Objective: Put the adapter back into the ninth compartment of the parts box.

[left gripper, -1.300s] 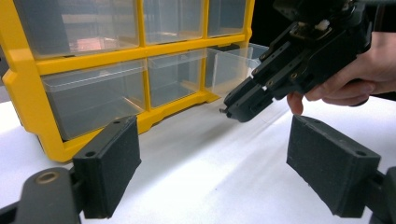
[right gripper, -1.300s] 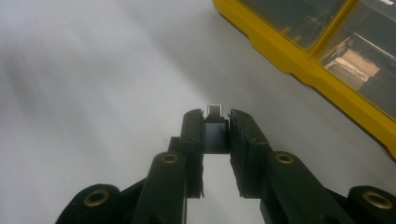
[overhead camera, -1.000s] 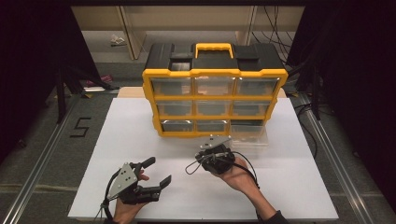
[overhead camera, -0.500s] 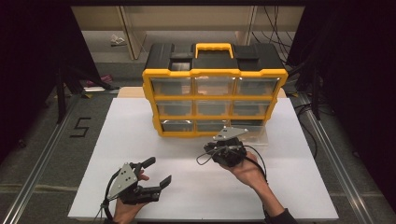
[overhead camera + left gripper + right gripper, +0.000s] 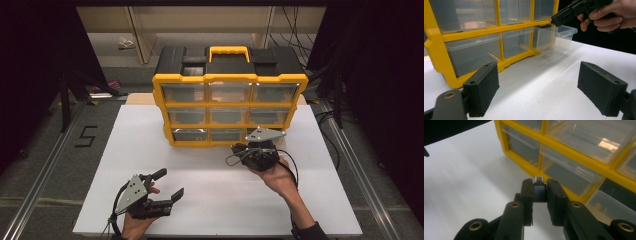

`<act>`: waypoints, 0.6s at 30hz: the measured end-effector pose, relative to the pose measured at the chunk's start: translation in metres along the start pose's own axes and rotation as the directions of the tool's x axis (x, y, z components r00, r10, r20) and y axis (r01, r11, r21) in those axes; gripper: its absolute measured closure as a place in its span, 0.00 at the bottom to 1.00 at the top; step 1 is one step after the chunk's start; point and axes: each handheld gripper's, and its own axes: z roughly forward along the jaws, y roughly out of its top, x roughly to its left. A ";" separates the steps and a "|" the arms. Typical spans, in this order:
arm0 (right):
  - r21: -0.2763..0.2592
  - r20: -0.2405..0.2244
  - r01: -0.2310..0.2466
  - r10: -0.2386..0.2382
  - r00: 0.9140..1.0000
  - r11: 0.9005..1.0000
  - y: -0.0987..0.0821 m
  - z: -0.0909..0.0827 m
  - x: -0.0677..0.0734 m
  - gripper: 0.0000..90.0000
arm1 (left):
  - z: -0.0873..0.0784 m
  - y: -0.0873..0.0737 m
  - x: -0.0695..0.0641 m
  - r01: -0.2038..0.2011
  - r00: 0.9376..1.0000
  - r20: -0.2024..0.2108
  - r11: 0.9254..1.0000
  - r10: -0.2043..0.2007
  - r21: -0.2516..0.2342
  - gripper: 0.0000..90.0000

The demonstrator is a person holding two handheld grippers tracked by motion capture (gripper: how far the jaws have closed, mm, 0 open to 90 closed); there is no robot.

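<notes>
- The small dark block with a pale metal tab at its tip [image 5: 539, 188] sits clamped between the jaws of the right gripper [image 5: 539, 192]; in the right gripper view both pads press its sides and only the tab pokes out beyond them.
- The block hangs in the air just in front of the yellow-framed organiser cabinet with clear plastic drawers [image 5: 230, 107], near its bottom row, at the cabinet's right end as the high view shows it.
- The clear plastic drawer pulled out of the bottom row [image 5: 555, 38] stands open just below the right gripper [image 5: 564, 16], so the step in hand is, I judge, dropping the block into that drawer.
- To do it well, the grasp should hold until the block is over the drawer's open mouth, clear of the yellow rail above it; the tip should tilt down so the piece falls inside and not onto the drawer's rim.
- A release low in the drawer would keep the small piece from bouncing out.
- The left gripper [image 5: 167, 187] rests on the white table top [image 5: 210, 200], well in front of the cabinet and towards its left end, its jaws spread wide and grasping nothing; it could steady the cabinet if the drawer needs pushing home.
</notes>
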 end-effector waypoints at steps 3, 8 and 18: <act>-0.011 0.011 -0.011 0.011 1.000 1.000 0.000 -0.004 -0.006 0.85 | 0.000 0.001 0.000 -0.002 1.000 0.001 1.000 0.002 -0.004 0.19; -0.026 0.023 -0.028 0.028 0.999 0.999 0.000 -0.009 -0.013 0.85 | 0.000 0.001 0.000 -0.002 1.000 0.001 1.000 0.002 -0.005 0.19; -0.040 0.044 -0.048 0.050 0.998 0.998 -0.001 -0.017 -0.025 0.85 | 0.000 0.000 0.000 -0.003 1.000 0.001 1.000 0.003 -0.005 0.19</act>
